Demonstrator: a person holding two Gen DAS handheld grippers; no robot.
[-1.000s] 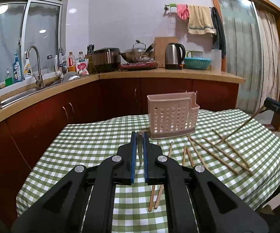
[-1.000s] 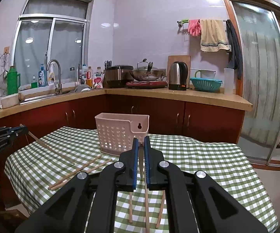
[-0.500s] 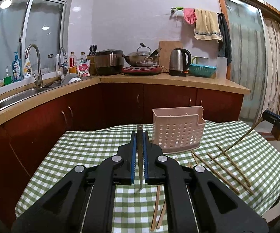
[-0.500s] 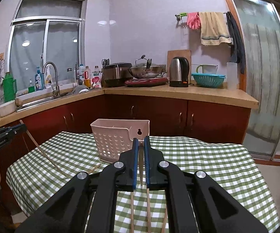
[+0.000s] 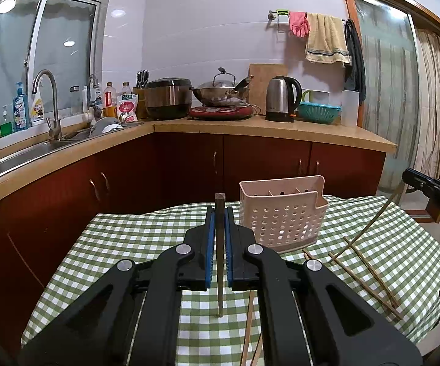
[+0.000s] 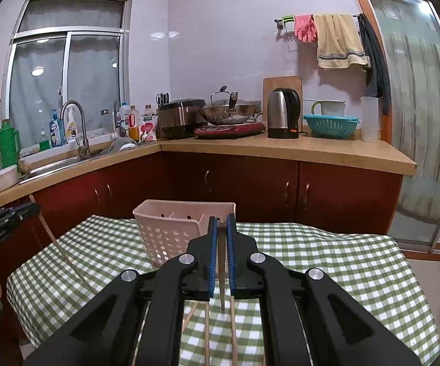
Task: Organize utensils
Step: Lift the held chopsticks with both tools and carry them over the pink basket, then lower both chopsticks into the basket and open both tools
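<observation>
Lifted off the table (image 5: 134,244), toward the basket (image 5: 281,213): left gripper (image 5: 220,213) and right gripper (image 6: 221,222), each clamped on one chopstick (image 5: 220,259).

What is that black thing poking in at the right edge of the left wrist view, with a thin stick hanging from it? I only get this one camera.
Observer: That is the right gripper. Its own camera shows its blue pads shut on the right-hand chopstick, which stands upright between them.
Operator: Mine looks upright too. Is it?
Observer: Seen from the right wrist view, the left gripper holds the left-hand chopstick on a slant, with the lower end over the checked tablecloth.
Operator: And the green sliver at my far left edge?
Observer: A tall green flask standing beside the sink.
</observation>
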